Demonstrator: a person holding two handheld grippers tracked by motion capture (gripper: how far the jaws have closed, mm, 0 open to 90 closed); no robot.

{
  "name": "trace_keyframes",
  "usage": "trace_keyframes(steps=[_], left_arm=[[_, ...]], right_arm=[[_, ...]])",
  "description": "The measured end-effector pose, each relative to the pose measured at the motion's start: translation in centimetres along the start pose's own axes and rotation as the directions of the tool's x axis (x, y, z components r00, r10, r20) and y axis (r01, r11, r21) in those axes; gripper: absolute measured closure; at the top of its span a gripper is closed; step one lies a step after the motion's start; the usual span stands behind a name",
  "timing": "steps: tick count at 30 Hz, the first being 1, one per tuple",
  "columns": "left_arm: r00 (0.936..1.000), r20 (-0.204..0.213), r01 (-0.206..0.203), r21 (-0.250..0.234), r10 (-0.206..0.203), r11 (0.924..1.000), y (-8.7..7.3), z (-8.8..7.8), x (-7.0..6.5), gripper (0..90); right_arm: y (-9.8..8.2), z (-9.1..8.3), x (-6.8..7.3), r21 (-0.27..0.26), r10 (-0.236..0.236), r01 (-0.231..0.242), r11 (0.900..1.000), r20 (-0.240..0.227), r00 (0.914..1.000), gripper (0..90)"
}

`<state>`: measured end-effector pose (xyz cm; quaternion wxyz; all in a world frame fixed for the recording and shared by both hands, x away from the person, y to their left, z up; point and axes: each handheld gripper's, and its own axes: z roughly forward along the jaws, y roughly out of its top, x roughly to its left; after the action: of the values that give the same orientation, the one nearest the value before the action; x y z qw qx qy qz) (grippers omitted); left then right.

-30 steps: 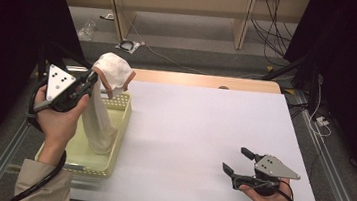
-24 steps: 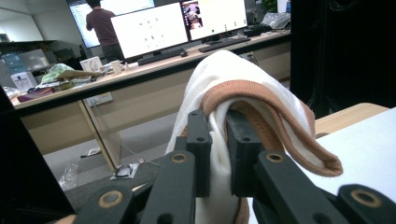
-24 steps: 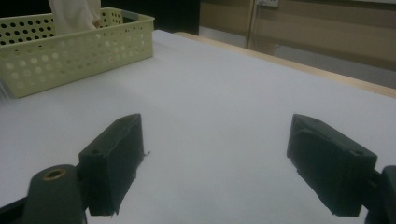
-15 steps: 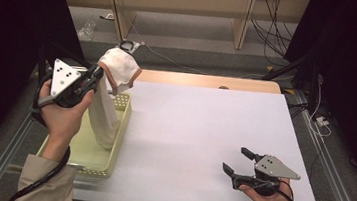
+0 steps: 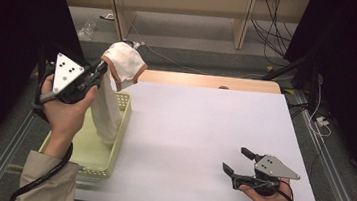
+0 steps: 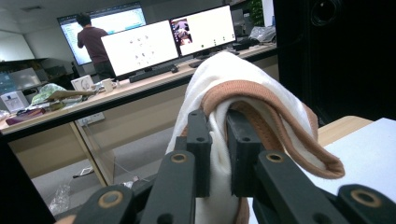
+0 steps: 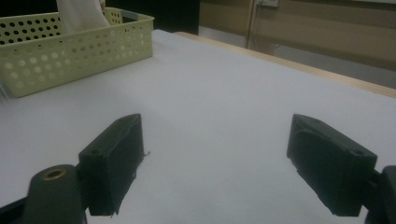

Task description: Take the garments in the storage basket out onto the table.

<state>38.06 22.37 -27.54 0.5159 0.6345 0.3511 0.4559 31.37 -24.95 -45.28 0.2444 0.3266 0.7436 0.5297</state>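
L gripper [image 5: 100,69] is clamped on a white garment [image 5: 111,98] right by its tan ribbed collar [image 6: 261,95], holding it up at abt 10 o'clock of the table [image 5: 203,133]. The cloth hangs in a long limp drape with its lower end down inside the pale yellow basket [image 5: 110,161] at 8 o'clock. R gripper [image 5: 240,162] sits low at 5 o'clock, jaws wide apart, nothing between them, well apart from the garment.

Step in hand, I'd say: pulling the garment clear of the basket. To do it well, raise straight up til the hem clears the rim, then carry toward the table centre; dragging sideways early could snag the perforated wall and tip the light basket. Grip is on a bunched fold near the collar, so keep it tight, since thin fabric can slip. R gripper should prob come in to catch a free edge once it hangs clear.

Materials: garment is soft knit, matte, creased; collar is thicker ribbed band, curved. Basket is rigid plastic, rectangular, walls dotted w/ round holes. Table top is smooth, flat, white w/ a wood edge at 12 o'clock
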Motion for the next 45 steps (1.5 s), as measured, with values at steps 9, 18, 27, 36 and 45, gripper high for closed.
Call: trace_keyframes(steps=[9,18,27,36,45], left_arm=[[0.9998,0.015,-0.012,-0.011,0.012,0.9999,0.8,0.3,-0.6,80.9],[0.9994,0.028,-0.021,-0.025,0.022,0.9995,1.5,0.6,-1.1,80.9],[0.9984,0.047,-0.030,-0.042,0.032,0.9987,2.3,0.9,-2.0,80.9],[0.9970,0.065,-0.040,-0.049,0.043,0.9980,2.9,1.3,-2.8,80.9],[0.9953,0.083,-0.045,-0.061,0.050,0.9971,3.5,1.6,-3.6,80.9]], right_arm=[[0.0,0.0,0.0,-0.001,-0.001,0.001,1.000,0.001,1.0000,19.5],[0.0,0.0,0.0,0.000,-0.001,0.001,1.000,0.000,1.0000,19.5],[0.0,0.0,0.0,-0.001,-0.002,0.002,1.000,0.001,1.0000,19.6],[0.0,0.0,0.0,-0.001,-0.002,0.002,1.000,0.001,1.0000,19.6],[0.0,0.0,0.0,-0.002,-0.002,0.002,1.000,0.001,1.0000,19.6]])
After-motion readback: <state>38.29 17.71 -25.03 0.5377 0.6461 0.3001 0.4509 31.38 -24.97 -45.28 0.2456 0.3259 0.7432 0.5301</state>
